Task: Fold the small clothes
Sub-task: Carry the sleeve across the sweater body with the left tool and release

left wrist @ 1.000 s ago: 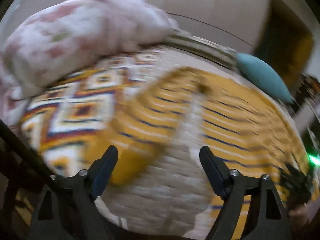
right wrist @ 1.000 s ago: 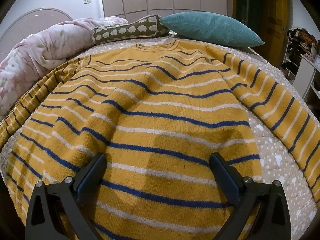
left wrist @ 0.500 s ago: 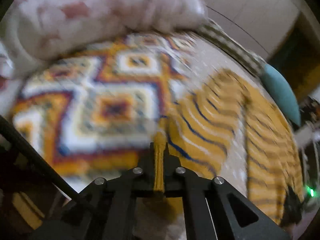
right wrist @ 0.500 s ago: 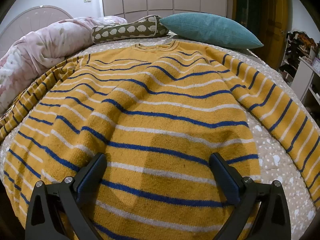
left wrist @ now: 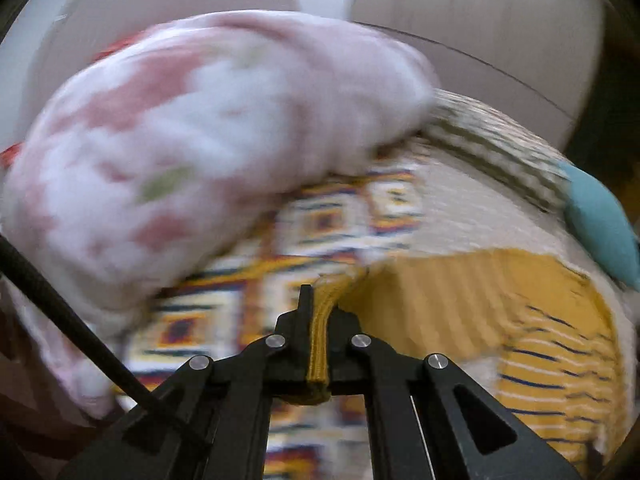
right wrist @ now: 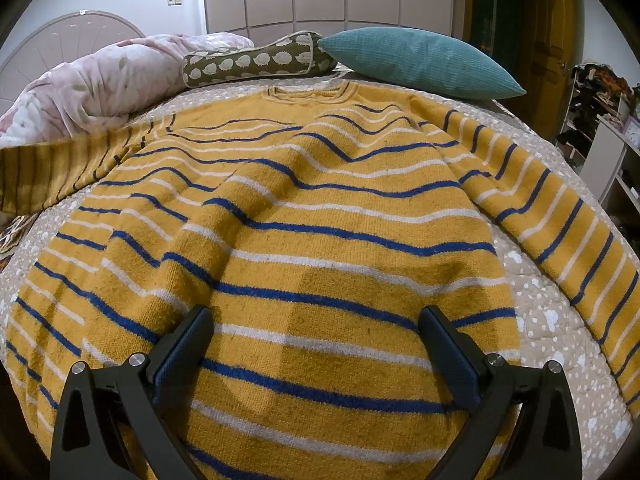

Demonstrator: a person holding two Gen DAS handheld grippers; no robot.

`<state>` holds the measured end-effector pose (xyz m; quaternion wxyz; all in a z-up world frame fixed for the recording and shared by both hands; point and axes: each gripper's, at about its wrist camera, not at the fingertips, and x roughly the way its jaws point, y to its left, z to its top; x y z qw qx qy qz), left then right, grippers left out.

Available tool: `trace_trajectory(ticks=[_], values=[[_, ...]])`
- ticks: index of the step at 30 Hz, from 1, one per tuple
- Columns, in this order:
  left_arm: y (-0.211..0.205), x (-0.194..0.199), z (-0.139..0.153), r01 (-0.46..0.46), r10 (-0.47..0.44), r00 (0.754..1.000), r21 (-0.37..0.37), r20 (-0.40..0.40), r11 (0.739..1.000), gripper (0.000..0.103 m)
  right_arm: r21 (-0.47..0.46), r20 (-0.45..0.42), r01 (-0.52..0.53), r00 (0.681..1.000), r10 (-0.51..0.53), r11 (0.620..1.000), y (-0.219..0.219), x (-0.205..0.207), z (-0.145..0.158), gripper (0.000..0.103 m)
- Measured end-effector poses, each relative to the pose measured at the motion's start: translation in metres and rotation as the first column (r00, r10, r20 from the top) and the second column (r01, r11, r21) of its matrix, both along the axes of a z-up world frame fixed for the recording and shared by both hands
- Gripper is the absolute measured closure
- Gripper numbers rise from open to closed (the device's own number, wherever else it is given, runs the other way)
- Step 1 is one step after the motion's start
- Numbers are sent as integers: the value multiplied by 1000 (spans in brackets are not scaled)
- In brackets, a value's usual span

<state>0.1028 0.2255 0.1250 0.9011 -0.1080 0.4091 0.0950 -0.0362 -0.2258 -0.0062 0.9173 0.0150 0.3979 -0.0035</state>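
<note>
Left wrist: left gripper (left wrist: 318,320) angled down, pinching sweater (right wrist: 304,216) cuff, sleeve lifted | right wrist: right gripper (right wrist: 316,344) spread, angled down over hem, touching nothing

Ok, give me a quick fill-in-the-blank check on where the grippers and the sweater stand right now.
1. The left gripper is shut on the ribbed ____ of the sweater's sleeve.
2. The right gripper hangs over the yellow striped sweater with its jaws ____.
3. Beyond the sweater's collar lies a plain pillow coloured ____.
4. Beside it lies a cushion printed with ____.

Missing words: cuff; open; teal; sheep
</note>
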Motion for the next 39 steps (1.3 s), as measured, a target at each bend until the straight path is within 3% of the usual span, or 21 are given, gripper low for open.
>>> trace_trajectory(ticks=[3, 6, 8, 11, 12, 14, 16, 17, 19, 22, 25, 31, 35, 37, 39], values=[[-70, 17, 5, 147, -147, 989, -57, 5, 987, 99, 9, 8, 0, 1000, 0, 1000, -1, -2, 1, 0], [-154, 31, 11, 307, -306, 952, -116, 22, 945, 99, 19, 17, -2, 1000, 1, 1000, -2, -4, 1, 0], [-209, 37, 12, 406, -406, 913, -161, 34, 900, 99, 22, 20, -3, 1000, 3, 1000, -2, -4, 2, 0], [-295, 41, 9, 559, -563, 825, -215, 49, 801, 99, 28, 22, -5, 1000, 4, 1000, -3, -5, 2, 0], [-323, 38, 7, 611, -619, 784, -239, 51, 755, 98, 30, 23, -5, 1000, 5, 1000, -2, -5, 2, 0], [-362, 31, 0, 655, -673, 739, -263, 28, 708, 85, 33, 22, -6, 1000, 5, 999, -3, -5, 2, 0], [-373, 22, -2, 666, -688, 725, -287, 32, 688, 62, 32, 23, -6, 1000, 5, 999, -3, -5, 2, 0], [-374, 16, -2, 669, -691, 722, -294, 40, 682, 58, 34, 24, -6, 1000, 6, 999, -3, -5, 2, 0], [-362, 3, -5, 665, -684, 728, -283, 42, 691, 52, 41, 27, -8, 1000, 7, 999, -4, -5, 2, 0], [-332, -15, 0, 643, -654, 755, -243, 42, 726, 43, 52, 33, -7, 999, 5, 999, -5, -6, 2, 0], [-288, -34, 0, 582, -583, 811, -182, 51, 793, 32, 64, 38, -6, 999, 4, 998, -7, -7, 2, 0], [-196, -62, -43, 431, -431, 902, -52, 10, 901, 31, 103, 56, -16, 998, 10, 995, -11, -10, 3, 0], [-163, -80, -81, 387, -392, 920, -100, -30, 917, 31, 109, 55, -15, 998, 9, 994, -11, -10, 3, 0], [-155, -87, -96, 382, -393, 919, -156, -41, 911, 31, 88, 48, -13, 999, 9, 996, -9, -9, 3, 0], [-151, -93, -113, 388, -411, 910, -251, -46, 887, 31, 68, 40, -11, 999, 8, 998, -6, -8, 3, 0]])
